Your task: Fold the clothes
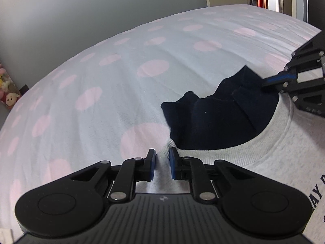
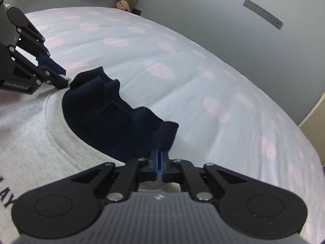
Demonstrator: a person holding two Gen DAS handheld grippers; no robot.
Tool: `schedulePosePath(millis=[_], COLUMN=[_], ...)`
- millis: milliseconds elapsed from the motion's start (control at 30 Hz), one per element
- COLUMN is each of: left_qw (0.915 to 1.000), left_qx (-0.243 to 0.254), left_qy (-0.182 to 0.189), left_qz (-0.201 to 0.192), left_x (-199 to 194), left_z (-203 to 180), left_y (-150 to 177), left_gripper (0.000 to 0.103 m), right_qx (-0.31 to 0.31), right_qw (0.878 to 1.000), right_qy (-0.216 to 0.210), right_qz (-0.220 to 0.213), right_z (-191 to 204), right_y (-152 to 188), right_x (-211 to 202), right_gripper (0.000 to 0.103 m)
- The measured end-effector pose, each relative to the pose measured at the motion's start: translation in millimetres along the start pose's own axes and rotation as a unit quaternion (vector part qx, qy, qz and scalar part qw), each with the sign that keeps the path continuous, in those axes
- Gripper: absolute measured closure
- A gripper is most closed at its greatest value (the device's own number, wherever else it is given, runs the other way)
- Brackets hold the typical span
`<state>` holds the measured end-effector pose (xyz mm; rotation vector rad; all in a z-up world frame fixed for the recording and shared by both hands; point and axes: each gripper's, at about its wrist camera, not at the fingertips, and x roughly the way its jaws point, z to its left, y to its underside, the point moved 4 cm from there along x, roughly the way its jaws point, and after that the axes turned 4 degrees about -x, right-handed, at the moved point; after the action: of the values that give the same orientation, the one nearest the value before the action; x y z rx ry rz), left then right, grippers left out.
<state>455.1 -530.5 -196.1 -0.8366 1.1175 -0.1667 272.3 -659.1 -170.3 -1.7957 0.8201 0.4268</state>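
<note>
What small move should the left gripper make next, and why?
Probably close the left gripper: its jaws stand apart around the sweatshirt shoulder edge, while the right gripper is already shut on the other shoulder.

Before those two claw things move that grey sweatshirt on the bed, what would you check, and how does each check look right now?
1. Right gripper clamped on the sweatshirt at the neckline: ok, pads closed on fabric.
2. Left gripper clamped: not ok, a ridge of grey fabric sits between its pads, with gaps showing.
3. Both grips at opposite sides of the neckline: ok.
4. Dark collar lying flat: not ok, it is crumpled.
5. Bedspread ahead free of clutter: ok.
6. Sleeves and hem: cannot tell, out of view.
</note>
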Motion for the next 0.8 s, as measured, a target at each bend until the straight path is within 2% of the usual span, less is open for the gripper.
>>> schedulePosePath(millis=[167, 267, 300, 333, 400, 500, 600, 800], left_qw=[1.0000, 0.9999, 0.9998, 0.9997, 0.9996, 0.9988, 0.9967, 0.9942], left_qx=[-0.005, -0.012, -0.017, -0.022, -0.029, -0.046, -0.072, -0.051], left_qy=[0.002, -0.001, 0.002, 0.007, 0.005, -0.017, -0.035, -0.079], left_qz=[0.008, 0.010, 0.008, 0.005, -0.002, 0.000, 0.013, 0.052], left_x=[12, 5, 0, -7, -26, -61, -100, -167], left_z=[2, 1, 3, 6, 17, 43, 74, 114], left_y=[2, -5, -7, -9, -11, -9, 7, 62], left_gripper=[0.088, 0.086, 0.080, 0.069, 0.053, 0.052, 0.052, 0.051], right_qx=[0.042, 0.075, 0.090, 0.105, 0.129, 0.162, 0.193, 0.237], right_qw=[0.999, 0.997, 0.995, 0.994, 0.991, 0.987, 0.981, 0.971], right_qy=[-0.020, -0.027, -0.028, -0.028, -0.014, -0.001, 0.002, -0.023], right_qz=[0.008, 0.023, 0.027, 0.026, 0.017, 0.001, -0.001, 0.021], right_z=[-3, -11, -14, -17, -25, -41, -45, -23], right_y=[7, -2, -5, -8, -13, -10, 5, 57], right_x=[14, 20, 17, 12, 0, -31, -65, -128], right_gripper=[0.098, 0.096, 0.090, 0.062, 0.023, 0.025, 0.025, 0.025])
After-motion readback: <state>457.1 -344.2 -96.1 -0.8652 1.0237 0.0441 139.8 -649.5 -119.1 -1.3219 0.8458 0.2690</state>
